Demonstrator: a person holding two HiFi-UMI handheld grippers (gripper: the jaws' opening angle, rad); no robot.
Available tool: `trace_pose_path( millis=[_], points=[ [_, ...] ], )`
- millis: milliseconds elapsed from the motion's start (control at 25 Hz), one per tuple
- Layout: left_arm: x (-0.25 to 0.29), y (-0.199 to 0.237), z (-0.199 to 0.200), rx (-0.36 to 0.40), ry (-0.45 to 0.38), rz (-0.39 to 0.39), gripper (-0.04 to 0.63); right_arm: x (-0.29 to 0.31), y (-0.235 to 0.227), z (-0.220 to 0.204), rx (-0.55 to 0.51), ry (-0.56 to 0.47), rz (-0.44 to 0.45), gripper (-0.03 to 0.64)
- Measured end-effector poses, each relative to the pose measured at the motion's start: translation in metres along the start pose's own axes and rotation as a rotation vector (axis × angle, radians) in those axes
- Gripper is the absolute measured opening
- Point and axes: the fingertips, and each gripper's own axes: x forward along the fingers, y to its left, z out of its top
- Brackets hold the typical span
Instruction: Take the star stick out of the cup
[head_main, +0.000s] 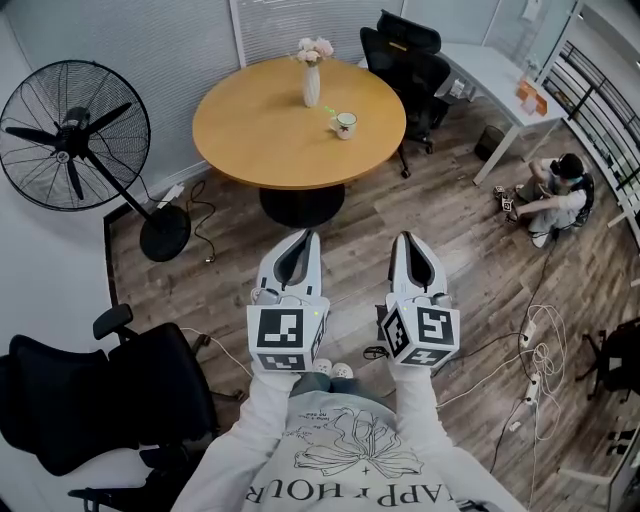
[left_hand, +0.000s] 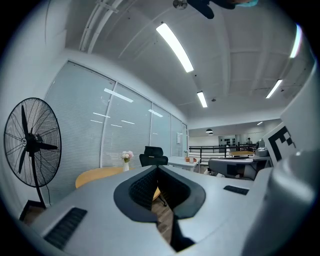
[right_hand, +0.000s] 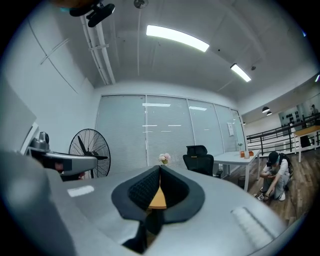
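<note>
A wooden plank floor (head_main: 470, 270) is seen across the whole room. A round wooden table (head_main: 270, 140) is placed at the far centre, in front of a wall of closed blinds. A large standing fan (head_main: 75, 135) is positioned at the far left, and a black office chair (head_main: 90, 400) at the near left. Two further black chairs (head_main: 410, 60) are set at the far right of the table, beside a white desk (head_main: 495, 75). A person (head_main: 555, 200) is seated on the floor at the right, below that desk, and loose cables (head_main: 540, 360) are spread over the floor at the near right. The left gripper (head_main: 303, 236) and the right gripper (head_main: 409, 238) are held side by side in the near centre, over the floor and well apart from the table. In each gripper view the two jaws are seen closed tip to tip, with nothing clamped between them. A white vase (head_main: 311, 85) with pink flowers is placed near the far edge of the table. The cup (head_main: 345, 125) is placed just right of and nearer than the vase, apart from it. The star stick (head_main: 334, 122) is located in the cup, its green end showing at the cup's left rim; it is too small for finer detail.
</note>
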Motion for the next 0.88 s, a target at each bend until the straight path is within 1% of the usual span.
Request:
trace_pose_path(
  millis=[240,520,880],
  points=[
    [0.002,0.014,-0.002,-0.001,-0.002,-0.002,0.006,0.009,0.009,-0.003,0.009,-0.005,0.000,0.012],
    [0.005,0.041,-0.011,-0.017,0.003,0.004,0.006,0.021,0.032,-0.011,0.011,-0.008,0.019,0.014],
    [0.013,0.048,-0.014,-0.022,0.018,-0.006,0.006,0.029,0.032,-0.012,0.021,-0.014,0.017,0.015]
  ],
)
